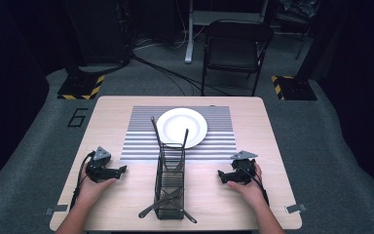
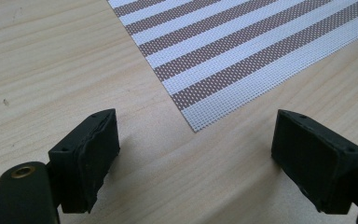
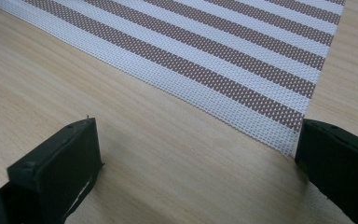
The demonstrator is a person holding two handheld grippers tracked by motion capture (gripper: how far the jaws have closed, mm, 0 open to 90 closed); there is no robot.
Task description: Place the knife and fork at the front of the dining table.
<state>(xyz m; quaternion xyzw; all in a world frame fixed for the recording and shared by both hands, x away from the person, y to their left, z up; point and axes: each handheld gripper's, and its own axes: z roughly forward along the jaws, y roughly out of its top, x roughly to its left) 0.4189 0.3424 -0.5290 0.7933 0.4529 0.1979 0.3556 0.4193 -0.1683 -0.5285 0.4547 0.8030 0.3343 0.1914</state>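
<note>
My tongs: left gripper (image 1: 120, 170) and right gripper (image 1: 221, 174) are both black with grey three-cornered top plates, and a brass-coloured rivet shows on the left one's arm. Table (image 1: 112, 112) is pale wood grain; placemat (image 1: 224, 127) is striped white and brown-grey in a dotted weave, plate (image 1: 181, 126) plain white, wire rack (image 1: 169, 170) black with dark utensils in it. Floor (image 1: 321, 146) is grey carpet with a black "6" marked on it, yellow-black hazard stripes on the two stand bases (image 1: 80, 87), folding chair (image 1: 236, 46) black.
</note>
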